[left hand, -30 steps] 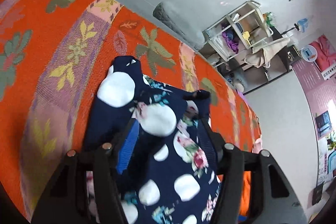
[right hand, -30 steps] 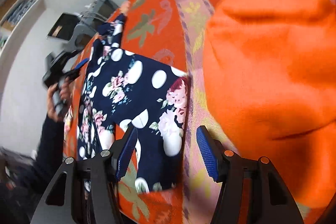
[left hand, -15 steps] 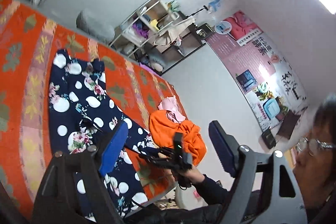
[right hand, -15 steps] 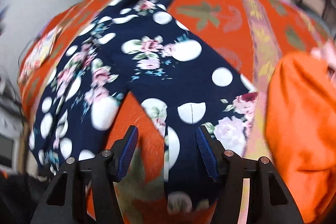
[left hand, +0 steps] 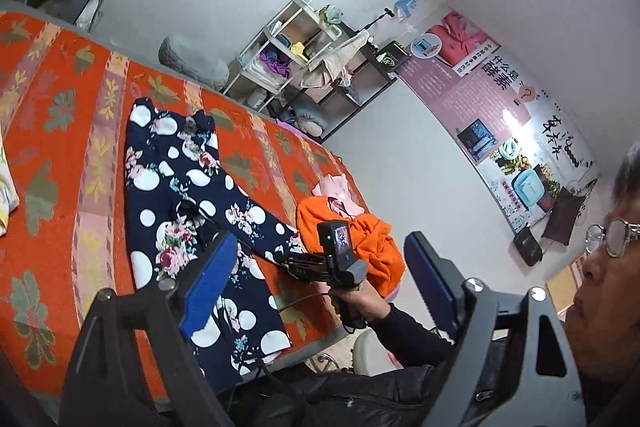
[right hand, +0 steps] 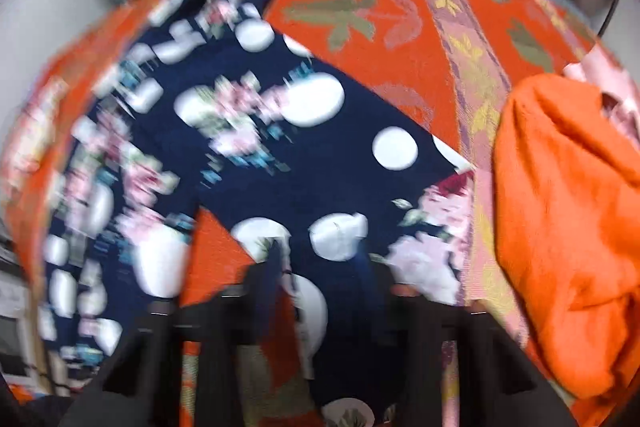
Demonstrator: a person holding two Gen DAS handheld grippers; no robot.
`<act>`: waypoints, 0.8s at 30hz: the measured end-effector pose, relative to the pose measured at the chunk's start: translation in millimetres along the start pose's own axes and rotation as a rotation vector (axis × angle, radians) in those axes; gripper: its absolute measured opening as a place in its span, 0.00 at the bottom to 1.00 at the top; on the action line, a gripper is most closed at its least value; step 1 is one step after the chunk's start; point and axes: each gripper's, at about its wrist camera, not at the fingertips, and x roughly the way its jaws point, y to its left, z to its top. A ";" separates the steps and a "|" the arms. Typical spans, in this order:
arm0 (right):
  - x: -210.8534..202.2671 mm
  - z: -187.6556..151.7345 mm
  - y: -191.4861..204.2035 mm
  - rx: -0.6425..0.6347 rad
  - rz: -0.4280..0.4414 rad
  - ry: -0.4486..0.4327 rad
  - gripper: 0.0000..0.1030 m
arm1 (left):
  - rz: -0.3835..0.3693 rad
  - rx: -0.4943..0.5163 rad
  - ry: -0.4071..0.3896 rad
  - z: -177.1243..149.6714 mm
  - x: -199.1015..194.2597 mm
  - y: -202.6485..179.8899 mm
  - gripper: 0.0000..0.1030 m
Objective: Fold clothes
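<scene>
No fold yet: your navy dotted trousers (left hand: 188,203) lie flat on bed (left hand: 64,131); orange garment (right hand: 568,227) waits. Left hand-held gripper (left hand: 316,283) wide, empty, jaws just opening; right hand-held gripper (right hand: 320,267) just narrowing on trouser hem.

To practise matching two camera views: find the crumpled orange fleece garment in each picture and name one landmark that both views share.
Left wrist view: the orange fleece garment lies right of centre, at the bed's near edge, behind the right gripper.
Right wrist view: it fills the right side.
Shared landmark: the navy floral trousers with white dots beside it.
</scene>
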 end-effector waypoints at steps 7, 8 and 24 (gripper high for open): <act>-50.9 17.2 -45.8 0.239 0.318 -0.057 0.08 | 0.049 -0.007 0.012 8.1 12.1 30.7 0.84; -66.5 21.3 -51.5 0.267 0.370 -0.091 0.08 | 0.054 -0.005 0.019 12.8 18.8 35.9 0.84; -279.5 116.2 -59.0 0.199 0.698 -0.663 0.08 | -0.008 -0.406 0.201 108.2 272.5 207.7 0.83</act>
